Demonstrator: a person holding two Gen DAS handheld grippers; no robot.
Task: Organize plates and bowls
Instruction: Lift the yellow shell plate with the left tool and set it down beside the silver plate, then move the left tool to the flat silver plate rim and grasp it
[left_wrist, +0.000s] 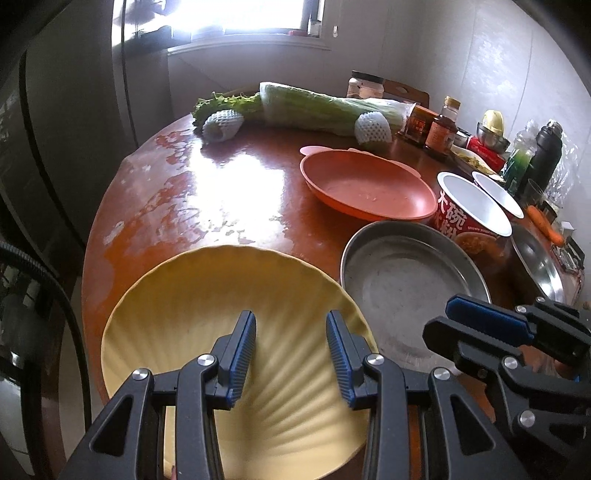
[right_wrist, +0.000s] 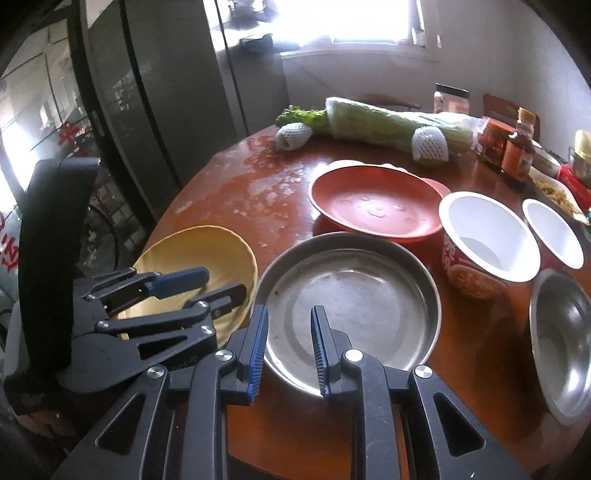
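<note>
A round red-brown lacquered table (left_wrist: 221, 192) fills a bright kitchen corner. At its near edge sits the ribbed yellow bowl (left_wrist: 207, 302), under the left gripper (left_wrist: 291, 354), whose tongs are partly spread. I cannot tell if they pinch it. The right gripper (right_wrist: 290, 350), tongs pressed together, hangs over the round steel pan (right_wrist: 351, 291), probably next for sorting. One orange plastic plate (right_wrist: 373, 206), two red paper cups (right_wrist: 487, 236) and one steel bowl (right_wrist: 565, 343) lie behind.
</note>
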